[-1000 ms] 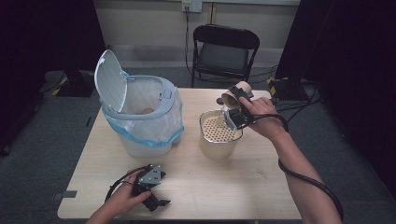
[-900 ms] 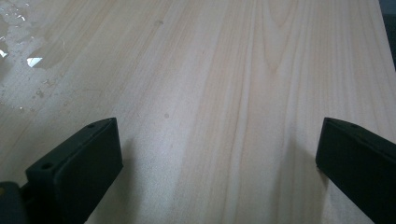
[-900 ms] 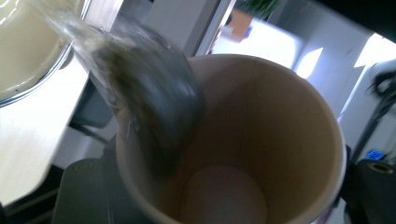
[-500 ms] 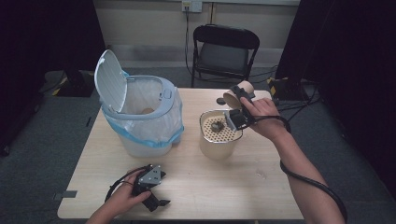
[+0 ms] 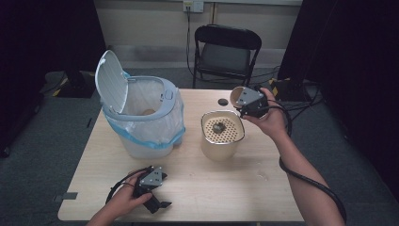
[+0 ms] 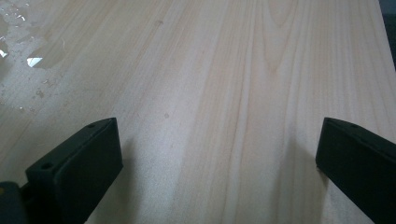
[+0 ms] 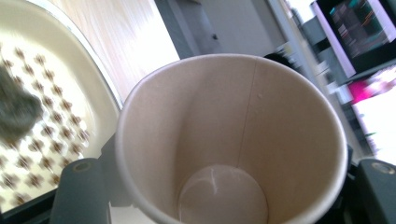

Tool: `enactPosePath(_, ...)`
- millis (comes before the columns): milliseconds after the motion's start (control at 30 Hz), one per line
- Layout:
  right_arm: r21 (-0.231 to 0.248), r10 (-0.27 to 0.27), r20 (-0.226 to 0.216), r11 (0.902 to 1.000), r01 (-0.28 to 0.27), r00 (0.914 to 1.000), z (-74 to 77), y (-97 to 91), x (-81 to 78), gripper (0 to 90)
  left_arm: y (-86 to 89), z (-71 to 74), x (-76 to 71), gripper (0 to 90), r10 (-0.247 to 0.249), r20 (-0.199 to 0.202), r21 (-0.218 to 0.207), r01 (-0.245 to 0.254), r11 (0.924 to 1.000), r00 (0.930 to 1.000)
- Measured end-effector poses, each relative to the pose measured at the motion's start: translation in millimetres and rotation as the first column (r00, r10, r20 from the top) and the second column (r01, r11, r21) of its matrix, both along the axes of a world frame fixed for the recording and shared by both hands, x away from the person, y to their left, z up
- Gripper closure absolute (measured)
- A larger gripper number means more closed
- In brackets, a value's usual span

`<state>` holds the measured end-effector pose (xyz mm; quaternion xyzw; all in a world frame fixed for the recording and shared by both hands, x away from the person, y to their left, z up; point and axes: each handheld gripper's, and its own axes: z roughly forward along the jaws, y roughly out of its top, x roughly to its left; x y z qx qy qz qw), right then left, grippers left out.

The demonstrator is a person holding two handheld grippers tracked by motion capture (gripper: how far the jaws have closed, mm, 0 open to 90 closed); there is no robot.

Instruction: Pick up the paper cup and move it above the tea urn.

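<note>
Left gripper (image 5: 157, 203): parked on the near table (image 5: 226, 188) edge, jaws spread wide with bare wood between them, holding nothing; looks idle while the other hand works.
Wet patch (image 6: 32, 56): droplets on the wood ahead of the left gripper, near the bin.
Strainer pot (image 5: 222, 135): mid-table, perforated insert on top, a dark lump (image 5: 218, 127) sitting on the holes; probably there to catch solids and pass liquid.
Right gripper (image 5: 240, 101): raised just beyond the pot's far right rim, jaws clamped on the sides of a paper cup (image 7: 233, 144).
Paper cup: tipped on its side, mouth toward the pot, inside empty; my read is the contents have been tipped onto the strainer.
Bin (image 5: 141, 117): left of the pot, lid up, bag fitted; likely the cup's next stop.
Chair (image 5: 228, 52): behind the table, unused.
</note>
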<state>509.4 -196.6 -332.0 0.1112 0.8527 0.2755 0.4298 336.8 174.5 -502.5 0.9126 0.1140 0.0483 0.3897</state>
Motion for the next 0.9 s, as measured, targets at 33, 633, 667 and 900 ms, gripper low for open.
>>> enactPosePath(33,0.044,-0.01,-0.033,0.9989,0.012,0.9994,1.0,-2.0,2.2,28.3,0.0,0.0,0.0,0.0,0.0,0.0,0.0,0.0,1.0,1.0)
enactPosePath(633,0.248,-0.008,-0.197,0.967,0.058,0.9804,8.2,-3.3,11.1,28.2,0.4,0.6,0.2,0.0,-0.007,-0.006,0.004,0.007,1.0,1.0)
enactPosePath(667,0.247,-0.007,-0.197,0.9674,0.056,0.9803,8.4,-2.8,11.5,28.1,0.4,0.6,0.2,0.0,-0.006,-0.006,0.004,0.006,1.0,1.0)
enactPosePath(900,0.265,0.002,-0.204,0.9628,0.053,0.979,10.0,-1.4,13.3,27.9,0.4,0.6,0.2,0.0,-0.006,-0.006,0.004,0.006,1.0,1.0)
